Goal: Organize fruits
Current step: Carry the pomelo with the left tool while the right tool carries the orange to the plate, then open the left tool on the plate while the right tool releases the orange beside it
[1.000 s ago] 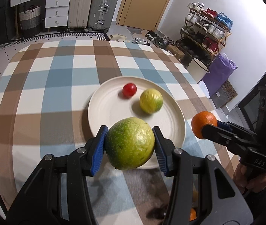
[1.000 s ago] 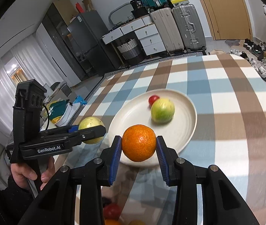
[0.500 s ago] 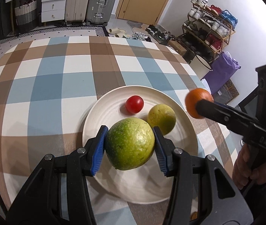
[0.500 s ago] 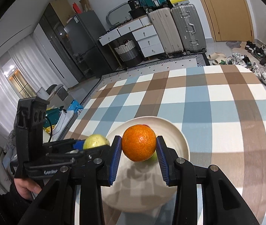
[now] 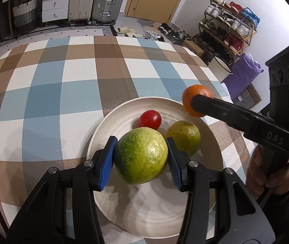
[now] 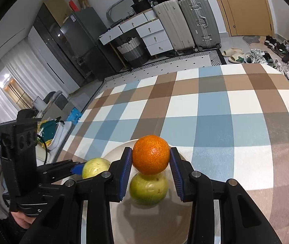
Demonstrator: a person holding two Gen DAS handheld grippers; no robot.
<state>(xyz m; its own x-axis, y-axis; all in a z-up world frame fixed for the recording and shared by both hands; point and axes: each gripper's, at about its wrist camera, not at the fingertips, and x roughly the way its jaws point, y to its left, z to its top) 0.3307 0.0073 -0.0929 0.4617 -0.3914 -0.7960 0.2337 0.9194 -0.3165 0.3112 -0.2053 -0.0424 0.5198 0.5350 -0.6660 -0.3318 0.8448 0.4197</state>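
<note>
Your left gripper (image 5: 141, 158) is clamped on the big green fruit (image 5: 141, 155), blue pads pressed against both its sides, holding it above the near half of the white plate (image 5: 124, 209). Just ahead of it on the plate lie a red tomato (image 5: 150, 119) and, slightly to the right, a smaller yellow-green fruit (image 5: 185, 137). Your right gripper (image 6: 150, 169) is closed tight on the orange (image 6: 151, 157), which hangs over the plate's far rim directly above that smaller fruit.

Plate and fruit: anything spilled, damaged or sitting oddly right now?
Nothing stands out. The plate sits flat on the checked cloth, holding a red tomato and a yellow-green fruit, both intact. Green fruit and orange are held squarely over it.
</note>
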